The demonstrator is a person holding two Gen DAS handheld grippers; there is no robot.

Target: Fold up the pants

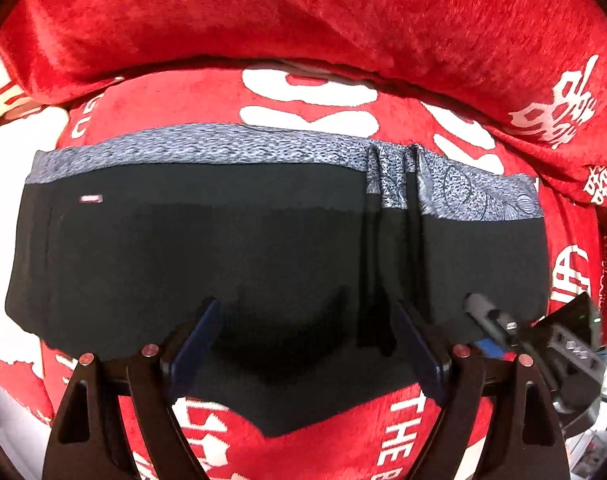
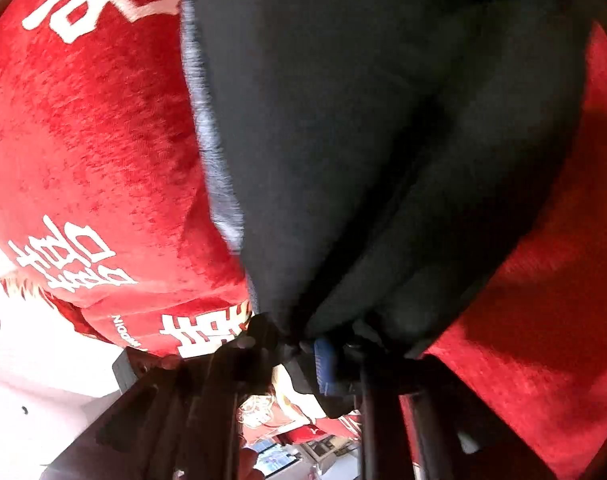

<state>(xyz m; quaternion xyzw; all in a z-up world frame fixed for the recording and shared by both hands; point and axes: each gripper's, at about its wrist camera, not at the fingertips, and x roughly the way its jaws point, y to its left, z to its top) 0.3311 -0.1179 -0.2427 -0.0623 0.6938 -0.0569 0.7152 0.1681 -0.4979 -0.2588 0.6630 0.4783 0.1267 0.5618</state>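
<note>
Right hand-held gripper (image 2: 323, 354) clamped on a bunched edge of the black pants (image 1: 231, 256); left hand-held gripper (image 1: 305, 344) hovers above, jaws apart, empty. Pants lie flat on red blanket (image 1: 303, 20), patterned waistband (image 1: 207, 146) far side. Likely mid-fold; next: carry the pinched edge across. Right pads mostly hidden by cloth.

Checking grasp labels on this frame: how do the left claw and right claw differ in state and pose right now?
The left claw is open, blue pads spread wide above the black fabric pants with a grey patterned waistband, holding nothing; the right claw is shut, pinching a bunched edge of the pants. The left looks straight down on the flat garment; the right sits low at its edge, fabric rising ahead. Both work over the red plush blanket with white lettering.
</note>
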